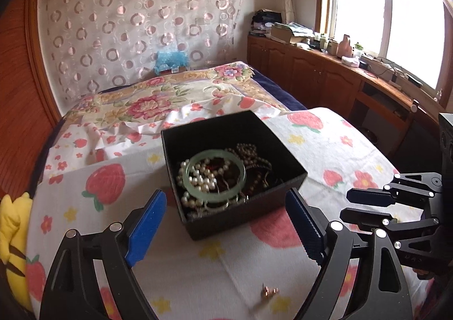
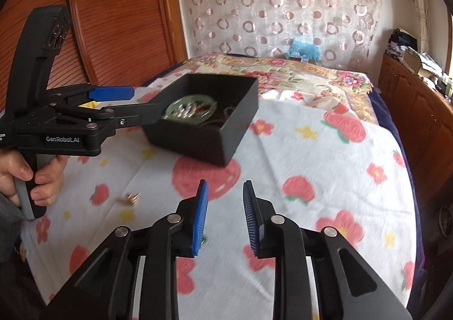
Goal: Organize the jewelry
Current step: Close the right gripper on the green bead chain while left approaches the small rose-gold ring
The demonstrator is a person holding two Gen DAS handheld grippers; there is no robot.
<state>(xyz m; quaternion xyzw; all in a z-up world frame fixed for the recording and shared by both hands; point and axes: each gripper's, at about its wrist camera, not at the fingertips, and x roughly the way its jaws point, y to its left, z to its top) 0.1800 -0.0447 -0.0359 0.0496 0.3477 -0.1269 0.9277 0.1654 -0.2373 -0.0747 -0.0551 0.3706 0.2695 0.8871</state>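
Observation:
A black open box (image 1: 246,215) sits on a strawberry-print blanket (image 1: 325,147). It holds a green jade bangle (image 1: 215,174), white pearl strands (image 1: 201,180) and darker bead chains (image 1: 252,155). My left gripper (image 1: 226,212) is open wide, its blue pads either side of the box's near end. A small rose-gold piece (image 1: 269,290) lies loose on the blanket near me. My right gripper (image 2: 225,201) is open a little and empty, above the blanket right of the box (image 2: 209,133). The loose piece (image 2: 131,198) and the left gripper (image 2: 124,104) also show in the right wrist view.
A yellow plush toy (image 1: 14,235) lies at the blanket's left edge. A floral quilt (image 1: 158,99) covers the bed beyond. Wooden cabinets (image 1: 311,70) with clutter run along the right under the window. A wooden panel (image 2: 113,14) stands at the left.

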